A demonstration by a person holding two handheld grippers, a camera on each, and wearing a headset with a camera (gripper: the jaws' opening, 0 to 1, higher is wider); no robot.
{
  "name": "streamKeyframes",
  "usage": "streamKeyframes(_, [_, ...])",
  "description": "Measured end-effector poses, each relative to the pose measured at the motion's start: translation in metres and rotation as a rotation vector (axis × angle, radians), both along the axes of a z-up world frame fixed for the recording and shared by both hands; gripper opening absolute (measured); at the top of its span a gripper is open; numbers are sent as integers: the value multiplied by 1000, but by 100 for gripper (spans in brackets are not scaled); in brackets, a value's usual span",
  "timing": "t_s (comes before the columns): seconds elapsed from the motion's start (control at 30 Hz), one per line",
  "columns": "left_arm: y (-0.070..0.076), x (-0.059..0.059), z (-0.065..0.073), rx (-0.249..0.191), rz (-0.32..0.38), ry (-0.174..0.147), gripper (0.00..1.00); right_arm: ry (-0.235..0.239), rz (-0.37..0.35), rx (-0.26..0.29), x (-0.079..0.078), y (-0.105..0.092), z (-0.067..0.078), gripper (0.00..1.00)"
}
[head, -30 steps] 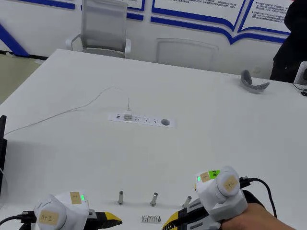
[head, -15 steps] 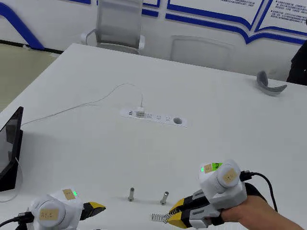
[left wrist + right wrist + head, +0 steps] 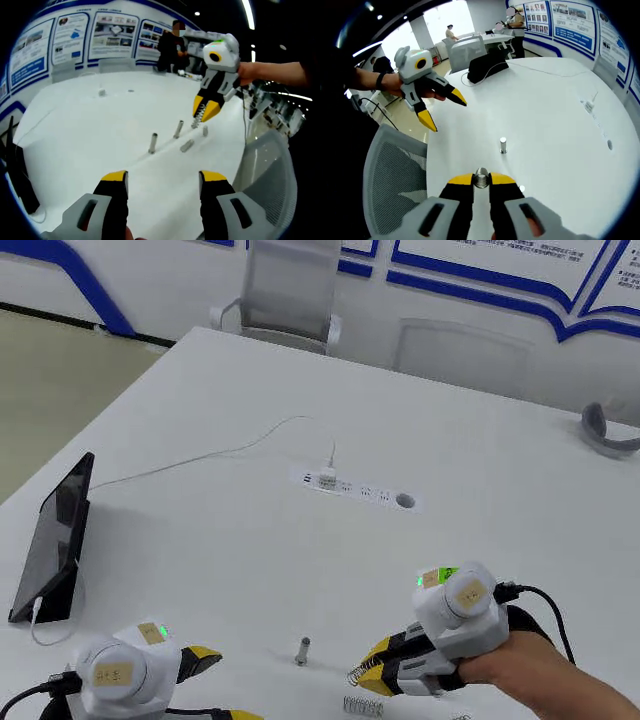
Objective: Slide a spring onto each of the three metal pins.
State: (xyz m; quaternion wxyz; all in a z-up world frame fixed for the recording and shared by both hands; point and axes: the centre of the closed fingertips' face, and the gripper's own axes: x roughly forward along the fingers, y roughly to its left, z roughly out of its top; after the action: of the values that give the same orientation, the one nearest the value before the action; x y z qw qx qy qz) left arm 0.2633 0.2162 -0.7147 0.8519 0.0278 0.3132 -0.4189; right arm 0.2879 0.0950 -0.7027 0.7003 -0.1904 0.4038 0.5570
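Observation:
My right gripper point(image 3: 368, 665) is shut on a small steel spring point(image 3: 355, 676) and holds it just above the white table. In the right gripper view the spring point(image 3: 480, 177) sticks out between the closed yellow tips, with a metal pin point(image 3: 503, 145) upright a little ahead. The left gripper view shows three upright pins point(image 3: 153, 142) point(image 3: 178, 129) point(image 3: 205, 131), a second spring point(image 3: 187, 145) lying beside them, and the right gripper point(image 3: 206, 111) hanging over the pins. My left gripper point(image 3: 165, 176) is open and holds nothing, low at the near left point(image 3: 225, 687).
A white power strip point(image 3: 355, 490) with a thin cable lies mid-table. A dark tablet point(image 3: 55, 540) leans at the left edge. A grey chair point(image 3: 290, 290) stands behind the table and a grey curved object point(image 3: 610, 435) lies far right. A mesh chair back point(image 3: 395, 170) is close by.
The head view has swung, bringing the tablet into sight. The right gripper now carries a spring at its tips, lifted off the table. The left gripper stays open and low.

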Motion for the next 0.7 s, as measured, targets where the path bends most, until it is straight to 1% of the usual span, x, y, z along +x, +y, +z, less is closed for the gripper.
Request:
streamKeyframes(0.07, [3,1,0,-2,7,0,60,-7,23,-7,3,5,-1,13])
streamKeyframes(0.23, [9,1,2,-10,30,0,60,-15,50,-25,14,14,-5,13])
streamKeyframes(0.4, [12,-1,3,-13,38,2,61,-25,63,-42,27,22,-10,13])
streamKeyframes(0.47, [14,-2,3,-14,43,4,61,-38,79,-53,31,24,-12,13])
streamKeyframes(0.53, [15,-3,2,-16,48,8,61,-47,101,-64,33,27,-15,13])
streamKeyframes(0.7, [20,-4,4,-19,62,11,61,-46,111,-70,39,32,-19,13])
